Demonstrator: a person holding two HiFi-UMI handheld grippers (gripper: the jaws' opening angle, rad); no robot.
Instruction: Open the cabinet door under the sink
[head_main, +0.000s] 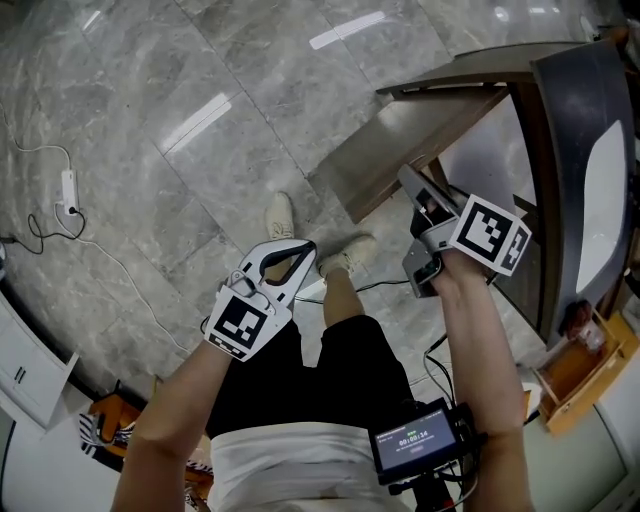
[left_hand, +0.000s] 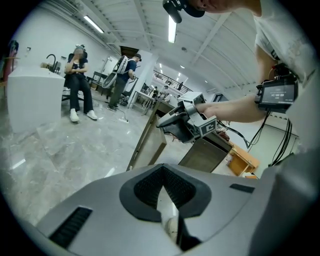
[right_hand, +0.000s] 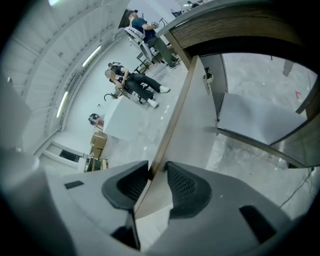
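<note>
The cabinet door (head_main: 400, 135) under the dark counter with its white sink (head_main: 605, 175) stands swung out over the floor, and the cabinet's inside (head_main: 480, 160) is exposed. My right gripper (head_main: 412, 186) is at the door's free edge. In the right gripper view the brown door edge (right_hand: 175, 112) runs between the pads of the right gripper (right_hand: 157, 172), whose jaws stand apart around it with a gap on the inner side. My left gripper (head_main: 305, 252) hovers over the floor to the left, shut and empty. It is shut in its own view too (left_hand: 164, 192), where the right gripper (left_hand: 165, 123) shows at the door (left_hand: 147, 142).
A power strip with its cable (head_main: 68, 190) lies on the marble floor at the left. A wooden box (head_main: 580, 370) sits beside the cabinet at the right. My shoes (head_main: 281, 215) are just in front of the door. People (left_hand: 77, 82) sit far back beside a white block (left_hand: 30, 95).
</note>
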